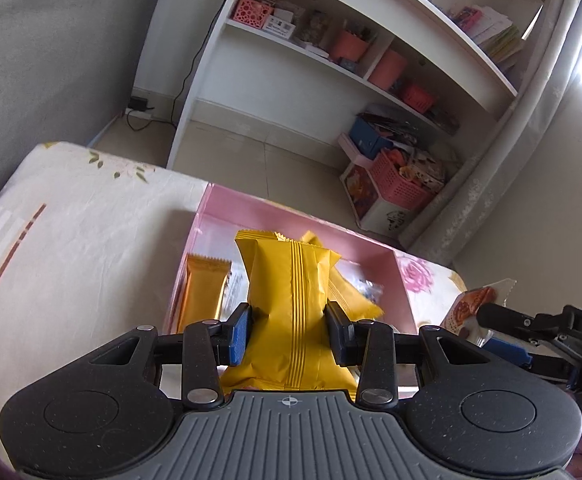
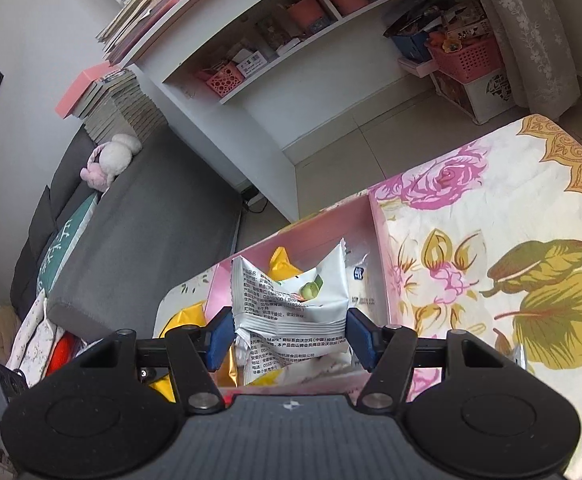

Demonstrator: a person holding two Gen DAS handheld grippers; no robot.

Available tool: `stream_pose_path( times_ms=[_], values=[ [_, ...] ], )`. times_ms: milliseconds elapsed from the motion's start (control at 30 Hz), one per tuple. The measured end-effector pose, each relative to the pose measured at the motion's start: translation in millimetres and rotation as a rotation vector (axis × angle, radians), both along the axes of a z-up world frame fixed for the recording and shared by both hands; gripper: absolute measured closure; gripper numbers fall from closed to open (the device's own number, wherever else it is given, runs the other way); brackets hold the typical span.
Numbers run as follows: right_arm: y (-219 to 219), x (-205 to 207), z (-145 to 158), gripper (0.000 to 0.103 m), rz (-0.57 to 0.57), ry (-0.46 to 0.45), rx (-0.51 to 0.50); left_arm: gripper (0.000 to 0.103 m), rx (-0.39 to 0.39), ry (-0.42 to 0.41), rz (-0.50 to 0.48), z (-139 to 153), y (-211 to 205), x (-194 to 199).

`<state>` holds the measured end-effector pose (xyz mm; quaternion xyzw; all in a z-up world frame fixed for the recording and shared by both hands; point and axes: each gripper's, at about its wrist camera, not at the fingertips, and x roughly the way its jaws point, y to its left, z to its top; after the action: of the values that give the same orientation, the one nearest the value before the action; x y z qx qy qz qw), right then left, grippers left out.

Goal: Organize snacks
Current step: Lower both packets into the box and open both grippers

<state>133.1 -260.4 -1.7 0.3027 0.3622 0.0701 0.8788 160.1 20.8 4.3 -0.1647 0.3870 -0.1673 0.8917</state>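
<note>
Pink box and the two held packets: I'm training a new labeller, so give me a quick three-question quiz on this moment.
1. True or false: the left gripper holds a yellow packet.
2. The right gripper holds: A) a white packet B) a red can C) nothing.
3. Fill in: both packets are over the ___ box.

Key: 1 true; 2 A; 3 pink.

Pale tiled floor [image 1: 227, 148] under a white shelf unit [image 1: 355, 60] crammed with pink baskets [image 1: 401, 184] and books [image 2: 111, 100]. Grey sofa [image 2: 151, 216] along a white wall [image 2: 31, 20]. Lace curtain [image 2: 519, 20] beside bright daylight. Floral cloth [image 2: 491, 240] in front.
</note>
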Motion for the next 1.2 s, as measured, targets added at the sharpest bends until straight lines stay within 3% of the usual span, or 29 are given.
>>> stream_pose_path(
  times_ms=[400,733,867,933,967,1100,1200],
  values=[
    [3,79,-25,0.049,-0.014,0.025,-0.081,0.066,0.134,-0.029,0.031,-21,-26,66],
    [11,97,-41,0.048,-0.018,0.058,-0.159,0.066,0.177,0.011,0.043,-42,-27,87],
    [12,97,-39,0.042,-0.021,0.051,-0.153,0.065,0.172,-0.001,0.026,-43,-29,89],
    [11,95,-37,0.031,-0.023,0.042,-0.136,0.062,0.170,-0.017,0.018,-40,-30,87],
    [10,94,-35,0.024,-0.027,0.035,-0.131,0.056,0.166,-0.021,0.011,-39,-30,86],
    [9,90,-28,0.021,-0.028,0.023,-0.125,0.037,0.161,-0.025,0.004,-33,-30,82],
    [8,84,-22,0.017,-0.034,0.019,-0.121,0.029,0.151,-0.024,-0.007,-29,-29,76]
  ],
)
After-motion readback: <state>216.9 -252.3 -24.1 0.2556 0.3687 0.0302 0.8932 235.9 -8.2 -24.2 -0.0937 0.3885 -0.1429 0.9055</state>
